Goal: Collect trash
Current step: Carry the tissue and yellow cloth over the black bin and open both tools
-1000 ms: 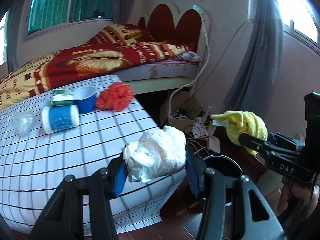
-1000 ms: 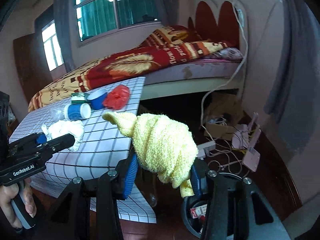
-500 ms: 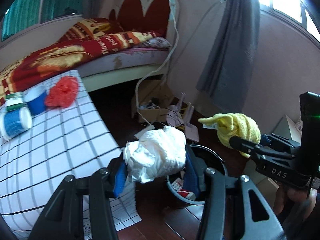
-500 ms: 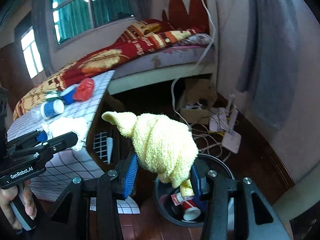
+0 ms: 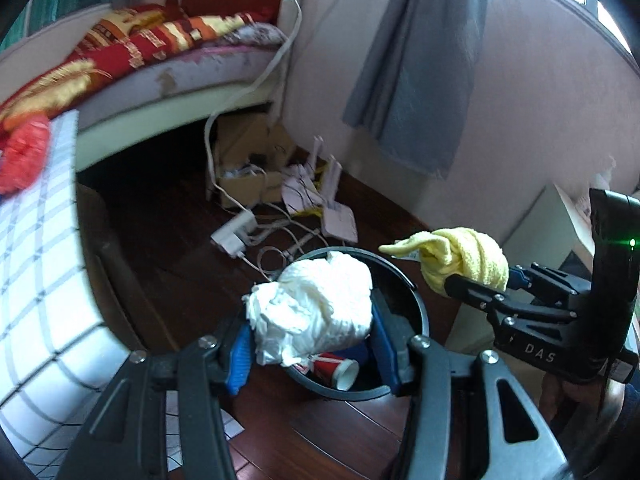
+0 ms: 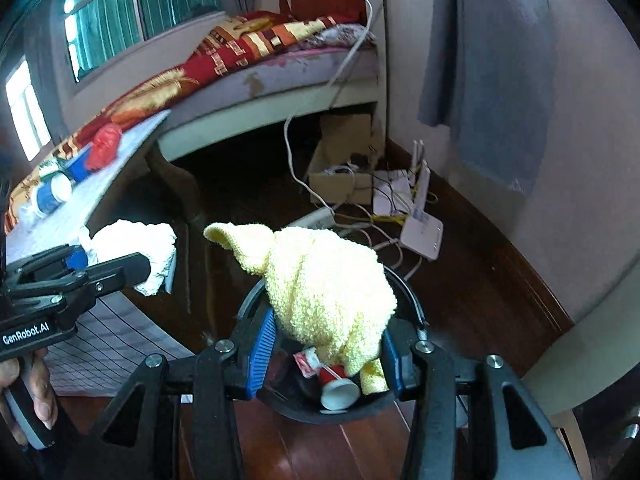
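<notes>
Both tools hang over the black trash bin [image 5: 416,308] because it is where the rubbish goes. The left tool [image 5: 310,344] is clamped on a crumpled white tissue wad [image 5: 316,304], held above the bin's mouth, so opening the jaws should drop it inside. The right tool [image 6: 326,350] pinches a yellow cloth [image 6: 328,284], also above the bin. 1 red paper cup [image 6: 338,386] already lies in the bin. More trash, a red bag [image 6: 104,146] and blue cups [image 6: 50,194], sits on the checked bench [image 5: 36,264], well left of the bin.
</notes>
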The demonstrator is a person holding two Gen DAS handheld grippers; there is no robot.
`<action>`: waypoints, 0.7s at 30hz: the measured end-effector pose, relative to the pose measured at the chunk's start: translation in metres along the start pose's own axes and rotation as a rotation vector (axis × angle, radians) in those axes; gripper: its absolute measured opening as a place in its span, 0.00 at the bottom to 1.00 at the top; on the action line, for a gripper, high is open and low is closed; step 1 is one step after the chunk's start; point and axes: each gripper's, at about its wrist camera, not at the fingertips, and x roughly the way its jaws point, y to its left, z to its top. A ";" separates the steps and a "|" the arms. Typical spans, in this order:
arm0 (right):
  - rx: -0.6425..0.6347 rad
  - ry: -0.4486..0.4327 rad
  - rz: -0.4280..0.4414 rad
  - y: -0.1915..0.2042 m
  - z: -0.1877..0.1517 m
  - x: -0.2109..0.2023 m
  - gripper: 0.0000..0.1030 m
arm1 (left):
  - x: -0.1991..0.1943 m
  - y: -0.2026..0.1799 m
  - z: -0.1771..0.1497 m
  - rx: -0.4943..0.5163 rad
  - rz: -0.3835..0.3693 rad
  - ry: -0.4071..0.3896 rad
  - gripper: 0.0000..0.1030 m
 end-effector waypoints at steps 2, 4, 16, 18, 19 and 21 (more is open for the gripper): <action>-0.001 0.013 -0.007 -0.007 -0.006 0.006 0.47 | 0.010 -0.002 -0.003 0.005 -0.010 0.018 0.51; -0.004 0.029 -0.012 -0.013 -0.013 0.013 0.47 | 0.019 -0.003 -0.005 0.006 -0.021 0.034 0.51; -0.092 0.155 -0.013 -0.018 -0.039 0.075 0.47 | 0.082 -0.005 -0.016 -0.029 -0.095 0.184 0.51; -0.096 0.180 -0.008 -0.019 -0.044 0.086 0.47 | 0.092 -0.005 -0.018 -0.030 -0.104 0.207 0.52; -0.099 0.185 -0.010 -0.020 -0.044 0.090 0.48 | 0.098 -0.005 -0.021 -0.031 -0.115 0.227 0.53; -0.120 0.206 -0.025 -0.019 -0.047 0.102 0.54 | 0.113 -0.003 -0.027 -0.053 -0.151 0.274 0.74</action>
